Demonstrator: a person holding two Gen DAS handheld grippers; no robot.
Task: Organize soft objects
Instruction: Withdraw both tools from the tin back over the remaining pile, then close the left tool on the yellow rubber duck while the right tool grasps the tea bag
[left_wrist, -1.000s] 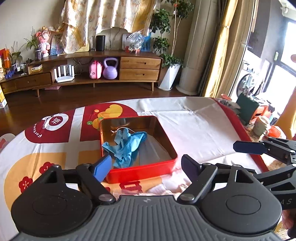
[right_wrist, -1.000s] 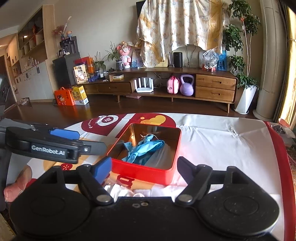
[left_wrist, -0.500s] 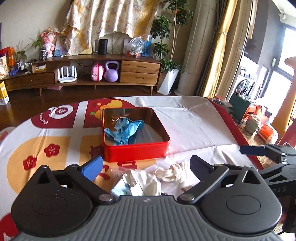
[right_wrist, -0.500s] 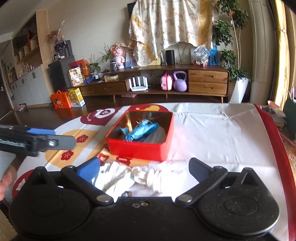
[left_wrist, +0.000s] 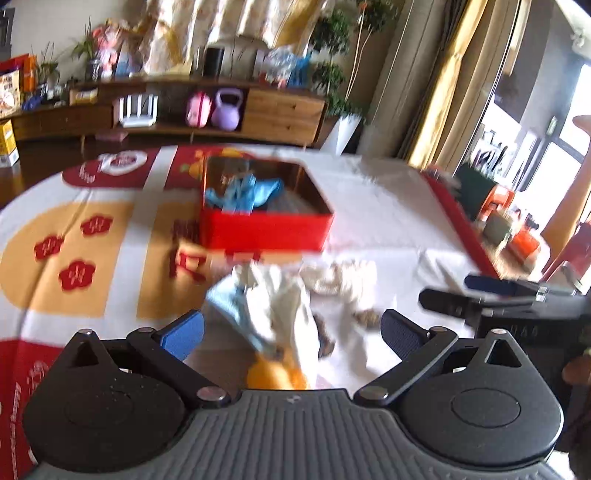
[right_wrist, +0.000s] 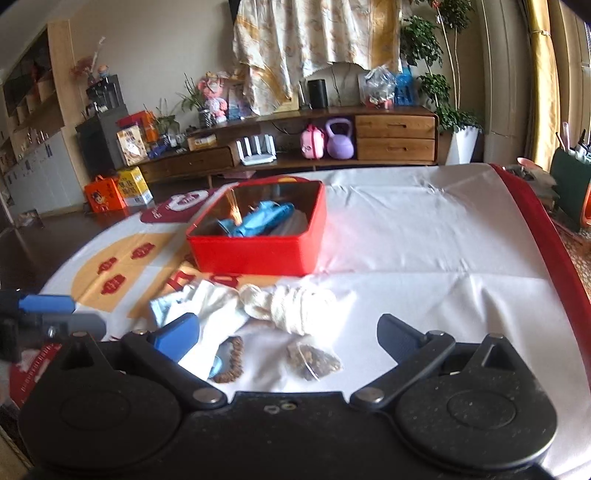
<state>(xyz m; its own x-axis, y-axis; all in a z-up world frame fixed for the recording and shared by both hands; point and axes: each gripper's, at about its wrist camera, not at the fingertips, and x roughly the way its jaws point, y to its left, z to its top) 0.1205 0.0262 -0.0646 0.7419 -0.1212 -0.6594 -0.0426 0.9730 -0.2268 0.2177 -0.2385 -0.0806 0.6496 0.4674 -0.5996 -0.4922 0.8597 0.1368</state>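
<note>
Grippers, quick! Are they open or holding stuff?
Left gripper: open, holding nothing.
Right gripper: open, holding nothing.

One red tin (right_wrist: 255, 254), one blue glove (right_wrist: 258, 221), two tongs (right_wrist: 288, 332) (left_wrist: 291, 328)

Bare cloth (right_wrist: 424, 258) right of red tin (right_wrist: 255, 254).

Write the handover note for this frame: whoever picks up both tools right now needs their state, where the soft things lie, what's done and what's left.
Left tool: open, empty, above the pile.
Right tool: open, empty, also facing the pile.
Red tin: on the tablecloth, lid off, blue gloves already inside.
Near side of the tin: white cloth, cream knit piece, light blue item; bead bracelet and small bag of brown bits in front.
Done: blue gloves stowed.
Left: likely move the loose soft pieces into the tin.
</note>
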